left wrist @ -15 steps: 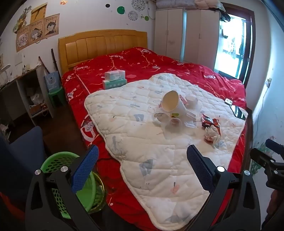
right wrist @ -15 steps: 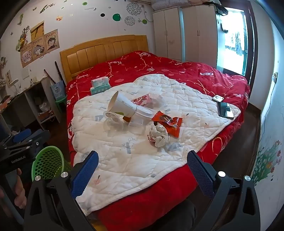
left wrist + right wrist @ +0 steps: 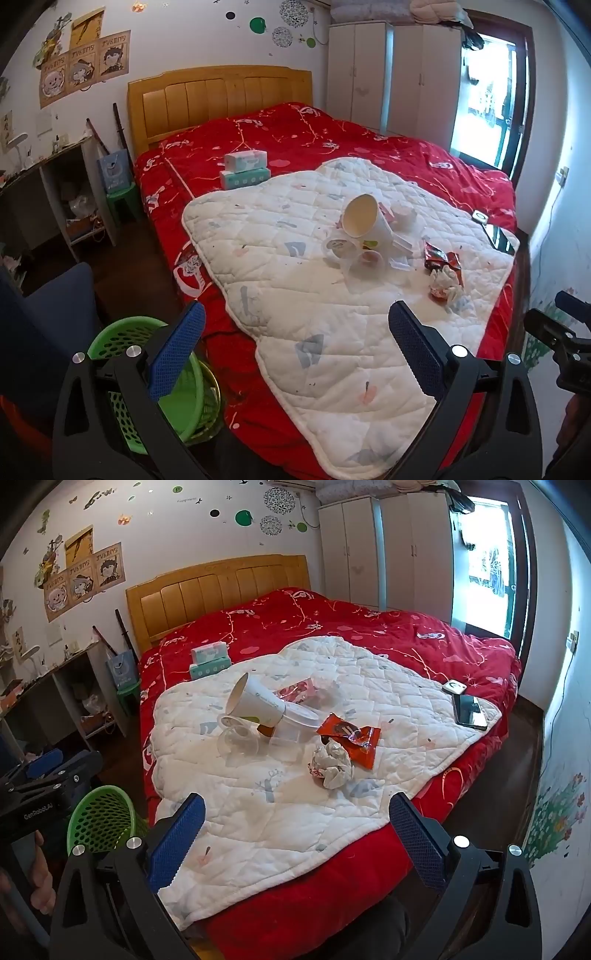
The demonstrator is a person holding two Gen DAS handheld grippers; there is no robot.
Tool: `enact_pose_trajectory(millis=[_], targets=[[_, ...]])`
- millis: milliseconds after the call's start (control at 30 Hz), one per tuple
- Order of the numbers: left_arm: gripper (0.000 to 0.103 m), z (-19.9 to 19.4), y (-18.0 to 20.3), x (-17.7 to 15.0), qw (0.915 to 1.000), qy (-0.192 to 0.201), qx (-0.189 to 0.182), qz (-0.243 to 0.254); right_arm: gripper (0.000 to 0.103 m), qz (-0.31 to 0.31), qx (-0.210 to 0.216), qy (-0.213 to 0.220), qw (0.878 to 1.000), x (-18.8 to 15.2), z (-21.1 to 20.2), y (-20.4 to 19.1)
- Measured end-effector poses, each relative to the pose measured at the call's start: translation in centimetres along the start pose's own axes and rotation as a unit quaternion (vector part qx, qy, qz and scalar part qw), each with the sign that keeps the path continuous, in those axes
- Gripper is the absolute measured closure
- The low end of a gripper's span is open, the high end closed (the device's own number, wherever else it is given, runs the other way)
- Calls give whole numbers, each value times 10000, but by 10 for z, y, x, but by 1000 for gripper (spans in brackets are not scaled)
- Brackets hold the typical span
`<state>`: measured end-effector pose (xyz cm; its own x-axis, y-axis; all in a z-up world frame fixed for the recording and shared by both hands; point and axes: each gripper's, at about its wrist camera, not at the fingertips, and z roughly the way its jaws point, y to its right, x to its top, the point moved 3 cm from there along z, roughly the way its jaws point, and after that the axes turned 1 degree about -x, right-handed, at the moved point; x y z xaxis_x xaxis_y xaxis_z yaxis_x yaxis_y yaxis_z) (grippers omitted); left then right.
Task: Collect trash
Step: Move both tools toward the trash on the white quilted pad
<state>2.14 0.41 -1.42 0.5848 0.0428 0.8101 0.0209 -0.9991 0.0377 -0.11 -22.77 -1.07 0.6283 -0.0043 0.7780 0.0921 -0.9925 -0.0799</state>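
Covering most of the room, the bed [image 3: 388, 147] carries a white quilt [image 3: 258, 805] with the trash heaped mid-quilt: a tipped paper cup [image 3: 255, 703], a red wrapper [image 3: 351, 738], a crumpled wad [image 3: 332, 766]. Beside the bed stands a green basket [image 3: 122, 336]. Left claw [image 3: 295, 354] and right claw [image 3: 295, 834] both gape wide, empty.

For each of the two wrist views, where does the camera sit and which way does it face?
Left wrist: on the left claw, angled down at the bed's white quilt; its open jaws and the right claw show.
Right wrist: on the right claw, same aim from further right; open jaws, the left claw and a hand show.
Shared: paper cup, green basket.
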Motion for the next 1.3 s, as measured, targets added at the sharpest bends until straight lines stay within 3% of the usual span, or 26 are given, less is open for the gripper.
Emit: enact_pose_trajectory(millis=[1300], targets=[[5,7,2,3,9999,-74,-82,-60,6,11,-19,-48,10000,-3,15,8]])
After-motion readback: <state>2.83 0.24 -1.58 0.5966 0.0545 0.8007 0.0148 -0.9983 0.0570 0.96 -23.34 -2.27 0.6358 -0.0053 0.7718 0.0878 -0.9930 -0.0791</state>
